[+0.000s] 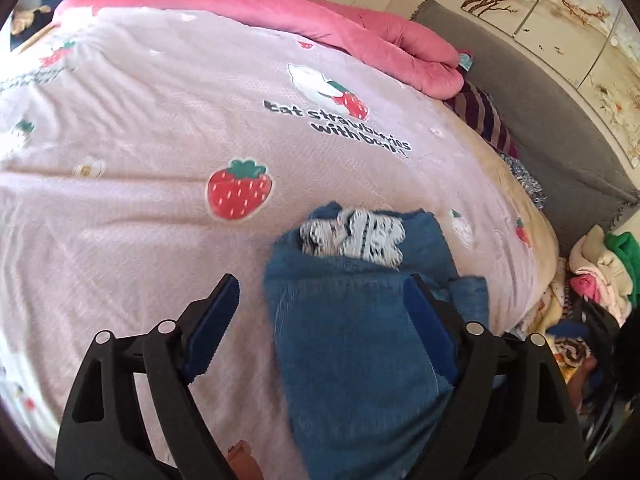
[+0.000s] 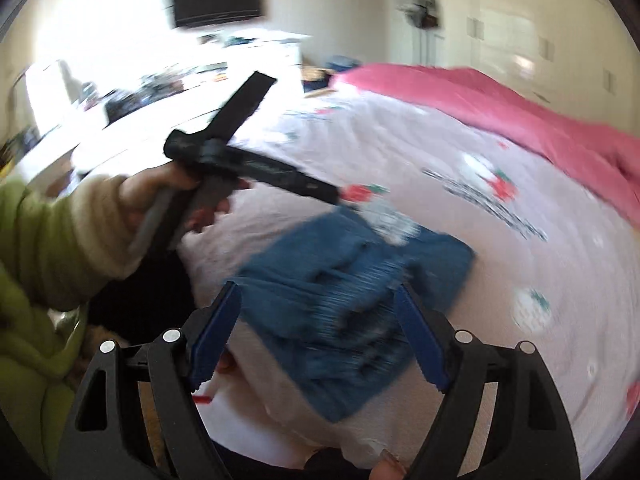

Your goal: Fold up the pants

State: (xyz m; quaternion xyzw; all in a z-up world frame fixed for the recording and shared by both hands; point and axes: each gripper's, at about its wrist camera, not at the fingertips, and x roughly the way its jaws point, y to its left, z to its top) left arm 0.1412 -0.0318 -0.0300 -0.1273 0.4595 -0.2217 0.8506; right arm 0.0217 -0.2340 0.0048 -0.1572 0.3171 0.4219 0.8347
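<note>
One bed (image 1: 140,152) fills both views, spread with a pale pink strawberry-print cover and a rumpled pink quilt (image 1: 280,8) along its far edge. Near the bed's front edge lie the pants (image 1: 360,340), blue denim already gathered into a compact bundle, with a black-and-white patterned lining (image 1: 352,236) showing at the end farther from the cameras. Both pairs of tongs stand spread and pinch nothing: the left tongs (image 1: 320,316) hover over the bundle's near end, with the denim under one finger, and the right tongs (image 2: 320,320) hang above its other side. A hand (image 2: 160,196) in a green sleeve holds the left tool. Risk lies in the bundle's looseness: closing on only the top layer could drag the fold open, and a pull toward the front edge could slide the pants off the bed.
</note>
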